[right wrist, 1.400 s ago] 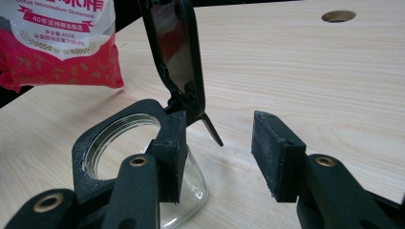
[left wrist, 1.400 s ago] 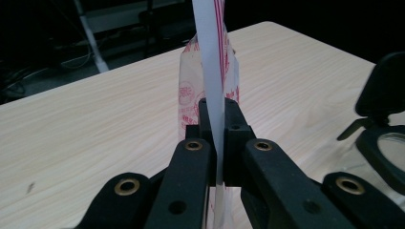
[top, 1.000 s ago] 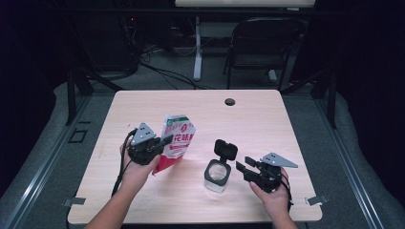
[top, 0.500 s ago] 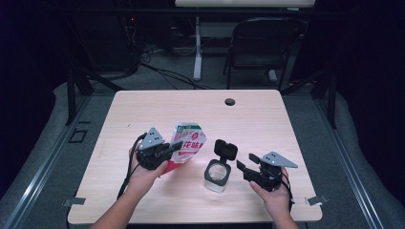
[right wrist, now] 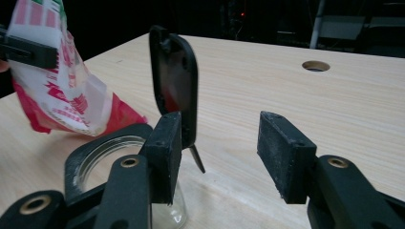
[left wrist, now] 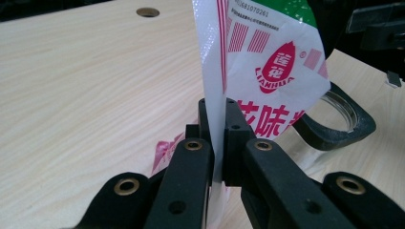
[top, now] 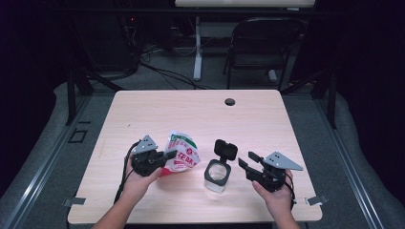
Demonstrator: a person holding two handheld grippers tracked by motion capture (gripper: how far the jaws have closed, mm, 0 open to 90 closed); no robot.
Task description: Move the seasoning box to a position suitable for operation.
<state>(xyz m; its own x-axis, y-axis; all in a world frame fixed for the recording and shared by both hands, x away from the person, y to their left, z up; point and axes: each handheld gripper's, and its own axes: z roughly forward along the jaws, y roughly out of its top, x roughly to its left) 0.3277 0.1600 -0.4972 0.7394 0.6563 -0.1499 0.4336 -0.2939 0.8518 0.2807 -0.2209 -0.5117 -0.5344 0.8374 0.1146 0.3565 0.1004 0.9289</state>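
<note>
Packet pinched edge-on between the left gripper's closed jaws

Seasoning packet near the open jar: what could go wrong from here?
1. The left gripper pinches the seasoning packet by one thin edge; it may slip or swing.
2. The right gripper stands open beside the glass jar, not on it; a nudge could tip it.
3. The upright flip lid may block pouring.
</note>
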